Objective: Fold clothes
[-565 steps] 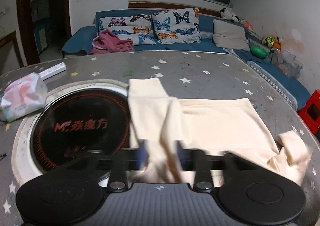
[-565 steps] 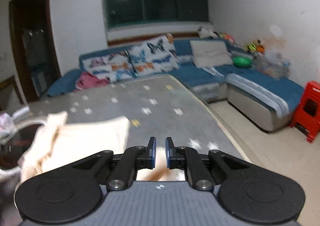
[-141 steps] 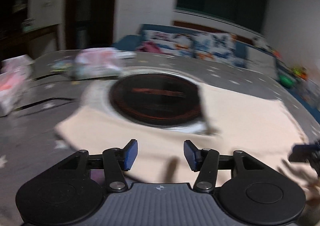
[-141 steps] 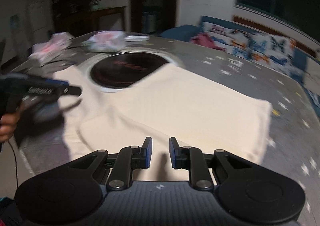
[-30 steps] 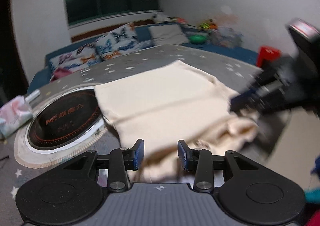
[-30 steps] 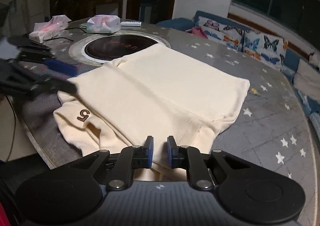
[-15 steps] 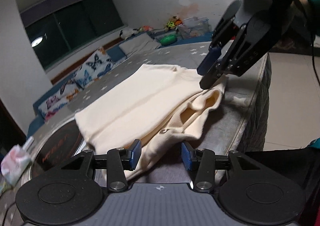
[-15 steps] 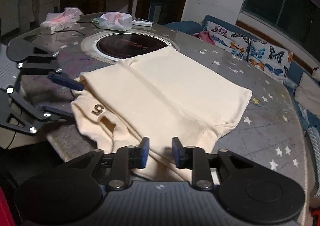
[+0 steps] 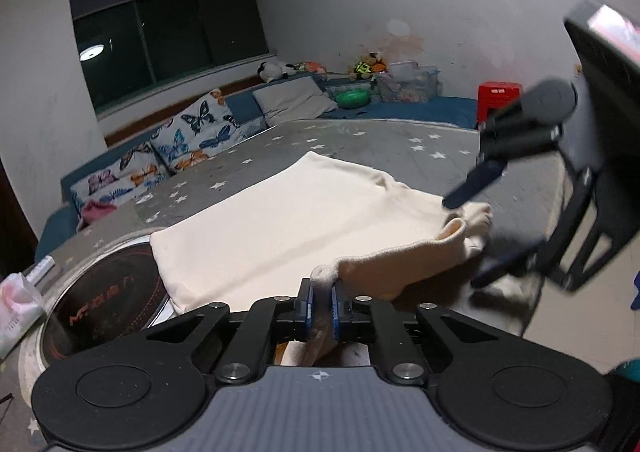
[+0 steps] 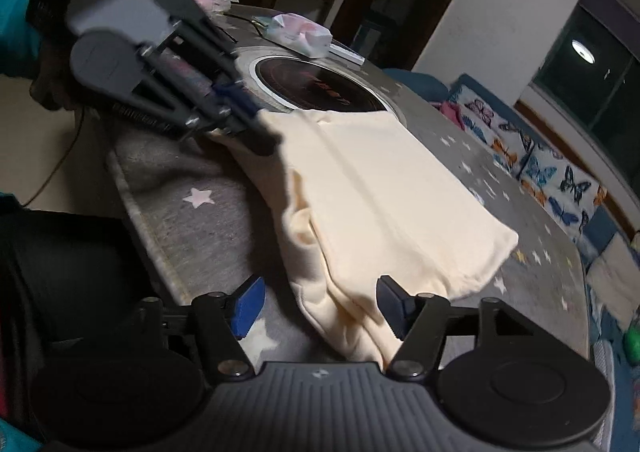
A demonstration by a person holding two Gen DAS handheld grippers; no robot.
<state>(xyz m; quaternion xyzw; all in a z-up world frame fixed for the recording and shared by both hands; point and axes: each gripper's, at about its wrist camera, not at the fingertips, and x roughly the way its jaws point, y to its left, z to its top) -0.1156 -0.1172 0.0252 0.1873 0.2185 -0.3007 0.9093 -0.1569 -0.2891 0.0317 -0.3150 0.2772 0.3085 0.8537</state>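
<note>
Cloth sits pinched between your left gripper [image 9: 321,302] pads: its jaws have just closed, and they now clamp a bunched edge of the cream garment [image 9: 296,212] at the near side of the table [image 9: 400,140]. From the right wrist view you see that same gripper [image 10: 256,128] at the garment's near-left corner, blurred, with the fabric [image 10: 380,188] running away from its tips.

Your right gripper [image 10: 320,306] stands with its jaws apart; they have just been opening. A folded corner of the garment lies between the blue pads [image 10: 249,304], but neither pad presses on it, so nothing is held there. In the left wrist view the right gripper [image 9: 472,236] shows at the right, one finger above and one below the garment's rolled end near the table edge.

The garment itself lies flat across the grey star-patterned table, folded into a long panel with a crease running along it. Its far-left end reaches the rim of the round black cooktop [image 9: 108,304] set in the table.

Past the cooktop, a pink-and-white tissue pack [image 10: 300,34] rests on the table, with a white remote [image 10: 346,50] just beside it. Farther off, a blue sofa [image 9: 420,108] holds butterfly cushions [image 9: 192,132], and a red stool [image 9: 498,94] stands by the wall.
</note>
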